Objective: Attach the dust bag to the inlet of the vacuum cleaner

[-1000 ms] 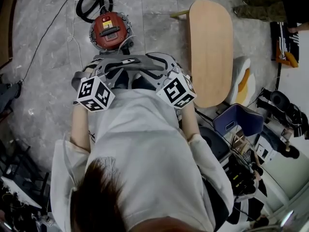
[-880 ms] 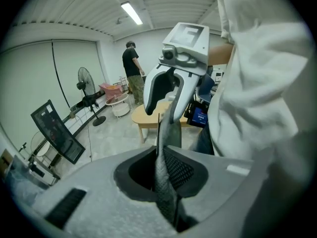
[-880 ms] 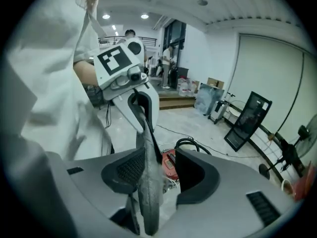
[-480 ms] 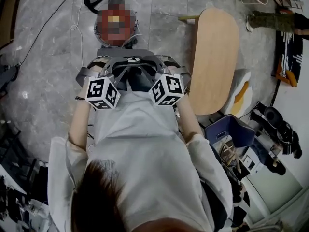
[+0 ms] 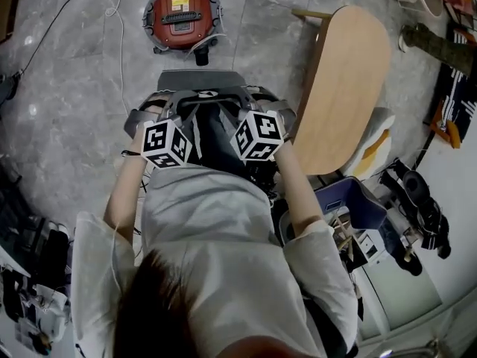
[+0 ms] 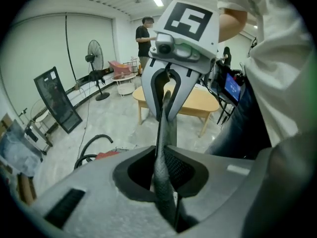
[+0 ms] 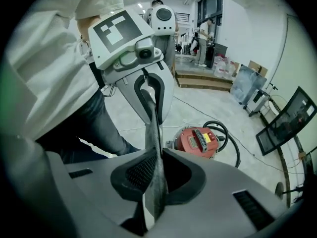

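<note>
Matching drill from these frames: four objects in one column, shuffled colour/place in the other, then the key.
1 vacuum cleaner
2 dust bag
3 table
4 standing fan

A light wood, at the person's right
B grey, held in front of the person
C dark, upright near the wall
D red, on the floor ahead

Pairs: 1-D, 2-B, 3-A, 4-C

Head camera looks steeply down onto left gripper and right gripper; each gripper camera sits close behind its own jaws, facing the opposite gripper across the dust bag, with the vacuum cleaner beyond them common to all three views.
</note>
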The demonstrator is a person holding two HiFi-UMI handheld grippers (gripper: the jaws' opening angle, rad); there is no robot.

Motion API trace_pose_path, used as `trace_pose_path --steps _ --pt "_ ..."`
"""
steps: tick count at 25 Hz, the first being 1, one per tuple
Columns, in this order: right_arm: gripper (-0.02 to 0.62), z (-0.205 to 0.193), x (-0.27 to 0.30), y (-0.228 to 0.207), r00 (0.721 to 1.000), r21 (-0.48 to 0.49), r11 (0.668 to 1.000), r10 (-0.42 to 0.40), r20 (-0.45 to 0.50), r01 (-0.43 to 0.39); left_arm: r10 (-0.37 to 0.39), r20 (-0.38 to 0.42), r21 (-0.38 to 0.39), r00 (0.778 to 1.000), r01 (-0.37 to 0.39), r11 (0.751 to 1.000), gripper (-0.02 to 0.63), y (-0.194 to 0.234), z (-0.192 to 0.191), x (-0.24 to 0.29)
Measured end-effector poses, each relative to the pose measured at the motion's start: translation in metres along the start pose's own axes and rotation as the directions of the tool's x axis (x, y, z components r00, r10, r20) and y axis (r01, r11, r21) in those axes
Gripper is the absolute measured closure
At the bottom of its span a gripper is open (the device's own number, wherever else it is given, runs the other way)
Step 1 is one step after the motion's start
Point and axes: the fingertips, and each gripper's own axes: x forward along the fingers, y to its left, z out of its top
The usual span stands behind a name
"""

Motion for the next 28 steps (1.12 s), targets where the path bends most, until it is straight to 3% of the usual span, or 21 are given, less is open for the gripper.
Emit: trace_pose_path --steps 5,10,22,28 --pt "0.561 -0.034 0.043 0.010 1.000 0.050 0.998 0.031 0.004 -0.031 -0.055 -0.022 -0.041 0.998 0.054 0.998 0.563 -0.014 -0.028 0.047" --pt "0.561 -0.068 0.089 0.013 0.999 0.037 0.998 0.043 -0.009 -0.043 -0.071 -0.029 -0.062 0.997 0.070 0.996 0.563 -0.022 -0.057 0.096" --pt "0.563 -0.123 0.205 0.005 0.998 -0.020 0.998 0.067 -0.017 -0.067 -0.038 -0.073 -0.113 0.997 0.030 0.993 0.563 -0.016 -0.138 0.193" --pt "0.561 -0.152 0.251 -0.004 0.998 -0.022 0.999 0.025 -0.054 -0.026 -0.037 -0.091 -0.123 0.995 0.026 0.992 0.563 -0.010 -0.168 0.239"
